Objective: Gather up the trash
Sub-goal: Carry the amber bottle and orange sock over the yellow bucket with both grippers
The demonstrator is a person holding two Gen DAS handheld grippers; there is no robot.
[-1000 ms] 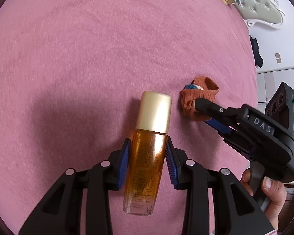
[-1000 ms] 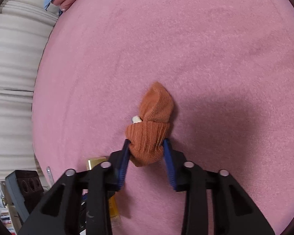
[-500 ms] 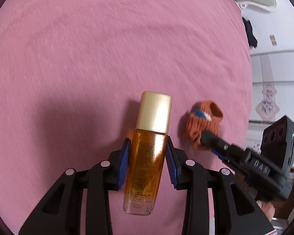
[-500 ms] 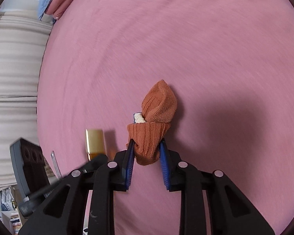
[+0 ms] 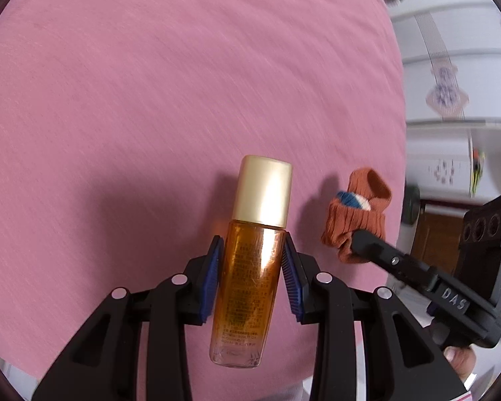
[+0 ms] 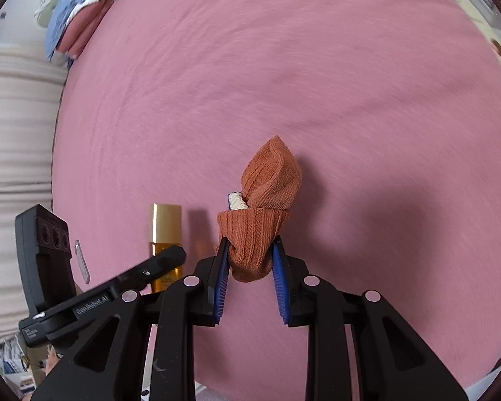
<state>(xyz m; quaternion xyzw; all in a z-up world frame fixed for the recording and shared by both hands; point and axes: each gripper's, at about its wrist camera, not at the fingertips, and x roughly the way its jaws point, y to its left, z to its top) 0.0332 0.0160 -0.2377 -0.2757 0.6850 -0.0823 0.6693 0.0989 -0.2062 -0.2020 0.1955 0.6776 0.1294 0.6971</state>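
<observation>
My left gripper [image 5: 252, 250] is shut on an amber glass bottle [image 5: 247, 287] with a gold cap, held above the pink bedspread [image 5: 150, 83]. My right gripper [image 6: 250, 250] is shut on a rolled orange sock [image 6: 260, 220] with a blue and white sock tucked inside, also held above the bedspread. In the left wrist view the sock [image 5: 357, 214] and the right gripper's finger [image 5: 377, 250] show at the right. In the right wrist view the bottle [image 6: 166, 234] and the left gripper's body [image 6: 100, 297] show at the lower left.
Folded blue and red bedding [image 6: 80, 23] lies at the far corner of the bed. Pale curtains [image 6: 13, 167] hang along the left in the right wrist view. A white wardrobe [image 5: 457, 67] stands beyond the bed's right edge.
Both grippers have lifted and pulled back from the bed with their loads. The right gripper closed tighter on the sock. More of the room beside the bed has come into view.
</observation>
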